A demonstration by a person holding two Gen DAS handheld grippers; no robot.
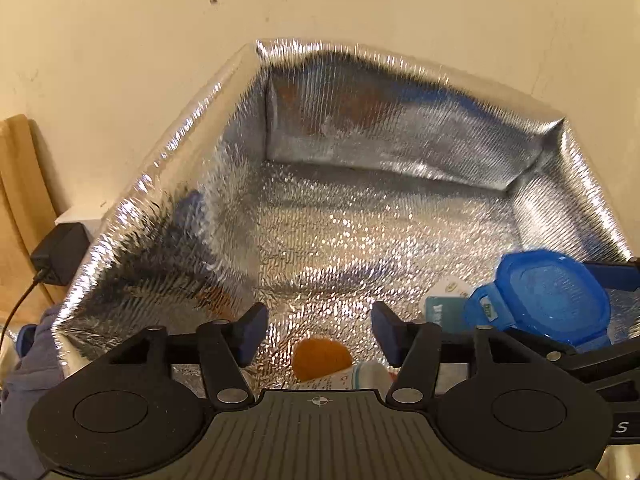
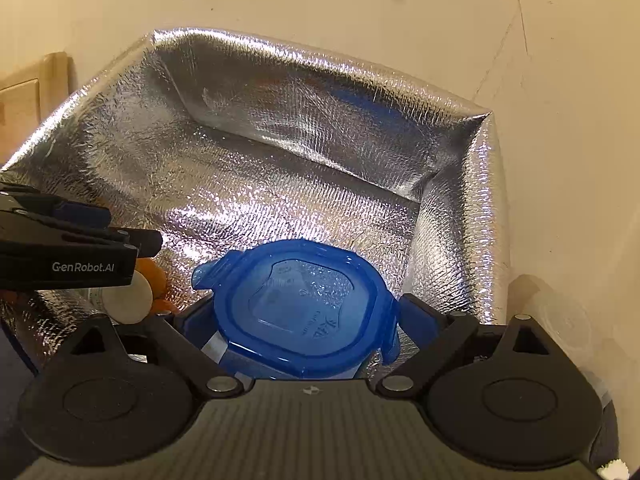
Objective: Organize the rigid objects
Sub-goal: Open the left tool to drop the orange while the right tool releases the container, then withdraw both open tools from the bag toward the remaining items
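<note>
A silver foil-lined bag (image 1: 328, 216) (image 2: 256, 184) stands open against a cream wall. My left gripper (image 1: 319, 332) (image 2: 128, 228) hangs inside it near the front, open. Below its gap an orange pill bottle (image 1: 320, 358) (image 2: 156, 274) with a white cap (image 2: 128, 298) lies on its side on the foil floor, and the pads do not press on it. My right gripper (image 2: 302, 314) is shut on a clear container with a blue lid (image 2: 304, 304) (image 1: 548, 296), one finger on each side, low in the bag's right part.
A teal and white packet (image 1: 440, 308) lies beside the blue-lidded container. Outside the bag on the left are a black power adapter (image 1: 60, 254) with its cable, a wooden board (image 1: 20, 184) and blue-grey cloth (image 1: 32, 360). The bag's far floor is bare foil.
</note>
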